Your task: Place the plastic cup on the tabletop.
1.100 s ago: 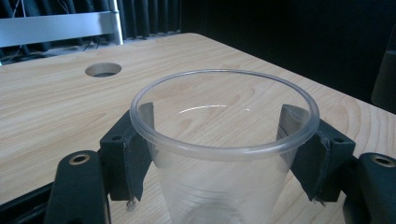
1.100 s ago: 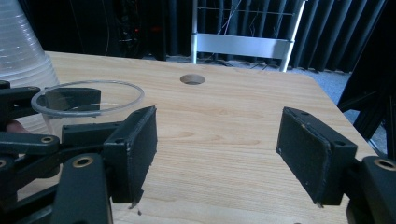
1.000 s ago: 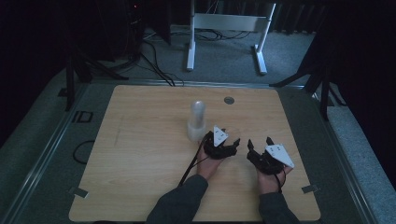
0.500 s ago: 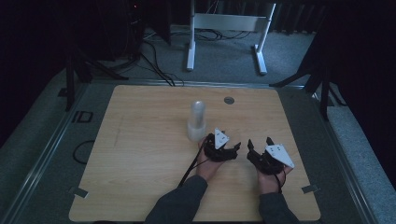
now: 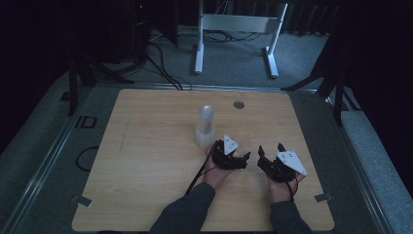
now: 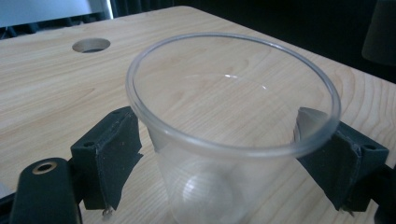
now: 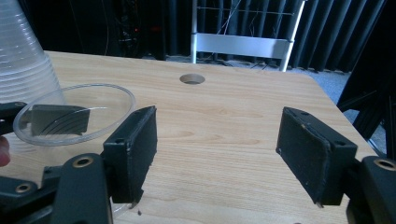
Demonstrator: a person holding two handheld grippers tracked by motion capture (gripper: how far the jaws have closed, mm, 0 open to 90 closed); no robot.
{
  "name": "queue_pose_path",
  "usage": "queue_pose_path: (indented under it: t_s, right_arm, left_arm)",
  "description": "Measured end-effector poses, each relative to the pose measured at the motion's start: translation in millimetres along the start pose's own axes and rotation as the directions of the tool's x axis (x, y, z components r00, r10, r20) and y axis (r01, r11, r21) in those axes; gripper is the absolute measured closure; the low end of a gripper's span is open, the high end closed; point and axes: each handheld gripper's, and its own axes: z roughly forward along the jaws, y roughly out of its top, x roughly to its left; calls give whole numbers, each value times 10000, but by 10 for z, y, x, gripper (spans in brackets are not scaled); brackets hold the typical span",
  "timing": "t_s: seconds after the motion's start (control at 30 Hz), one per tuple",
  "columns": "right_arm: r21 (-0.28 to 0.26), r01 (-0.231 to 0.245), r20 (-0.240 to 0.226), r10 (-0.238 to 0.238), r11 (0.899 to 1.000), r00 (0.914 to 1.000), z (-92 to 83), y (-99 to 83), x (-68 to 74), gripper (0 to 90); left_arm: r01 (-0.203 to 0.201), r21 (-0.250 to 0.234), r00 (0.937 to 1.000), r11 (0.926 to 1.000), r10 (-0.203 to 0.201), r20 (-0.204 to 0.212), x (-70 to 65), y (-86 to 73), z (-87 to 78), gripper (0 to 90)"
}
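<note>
A clear plastic cup (image 6: 233, 140) stands upright on the wooden table (image 5: 146, 161). My left gripper (image 6: 224, 158) has it between its jaws, which have just been opening; the black pads (image 6: 114, 154) now stand beside the cup's walls without pressing. From above, the left gripper (image 5: 238, 152) sits right of a tall stack of clear cups (image 5: 205, 126). My right gripper (image 5: 271, 148) rests a little further right, open, with nothing between its pads (image 7: 135, 140). The right gripper view has the cup (image 7: 74, 114) at its left.
A round hole (image 5: 238, 104) pierces the table near its far edge. A white metal stand (image 5: 238, 29) and cables lie on the floor beyond. The stack of cups (image 7: 23, 56) rises close to the left of both grippers. Bare wood spreads across the left half.
The left gripper's jaws look wider apart than a second ago, with the cup still between them. Both hands have kept their place.
</note>
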Motion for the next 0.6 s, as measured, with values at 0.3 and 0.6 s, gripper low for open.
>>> queue_pose_path:
  t_s: [0.3, 0.6]
  right_arm:
    - [-13, -14, -9, 14, 10000, 10000, -1, 0, 0, 285]
    - [-2, -45, 7, 45, 10000, 10000, -2, -1, -6, 286]
  left_arm:
    - [10, 110, 10000, 9999, -11, 77, 18, -33, -48, 157]
    - [15, 213, 9993, 9998, -23, 365, 44, -97, -157, 158]
